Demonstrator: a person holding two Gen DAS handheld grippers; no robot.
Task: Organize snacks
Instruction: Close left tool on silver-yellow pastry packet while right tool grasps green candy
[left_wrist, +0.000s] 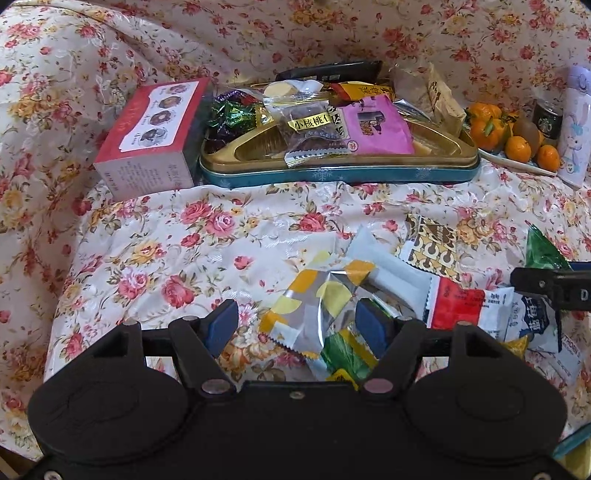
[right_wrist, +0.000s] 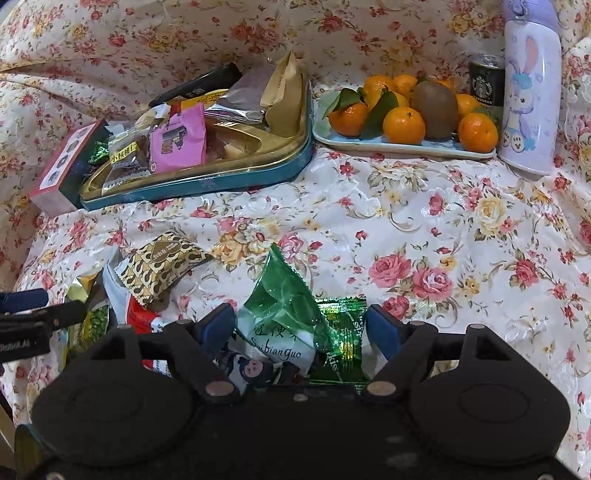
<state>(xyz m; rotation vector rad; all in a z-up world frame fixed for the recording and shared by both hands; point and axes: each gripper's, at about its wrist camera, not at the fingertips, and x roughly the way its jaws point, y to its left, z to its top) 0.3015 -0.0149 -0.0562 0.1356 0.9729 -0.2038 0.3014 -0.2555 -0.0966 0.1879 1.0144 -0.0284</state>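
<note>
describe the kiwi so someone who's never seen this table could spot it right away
Find the pale blue fruit tray at the back of the floral tablecloth, right of the gold snack tin. The kiwi sits among the mandarins: the only brown, fuzzy, egg-shaped fruit, and bigger than the orange ones around it.

A glossy, wrinkled floral cloth (right_wrist: 424, 221) covers the table. The tin (left_wrist: 332, 173) looks like shiny gold-lined metal; the snack wrappers (left_wrist: 325, 295) are crinkled foil and plastic.

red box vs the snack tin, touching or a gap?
Cannot tell. In the left wrist view the red box sits right beside the tin, but the seam between them is dark; the right wrist view shows them just as close, with no plain contact or gap.
</note>
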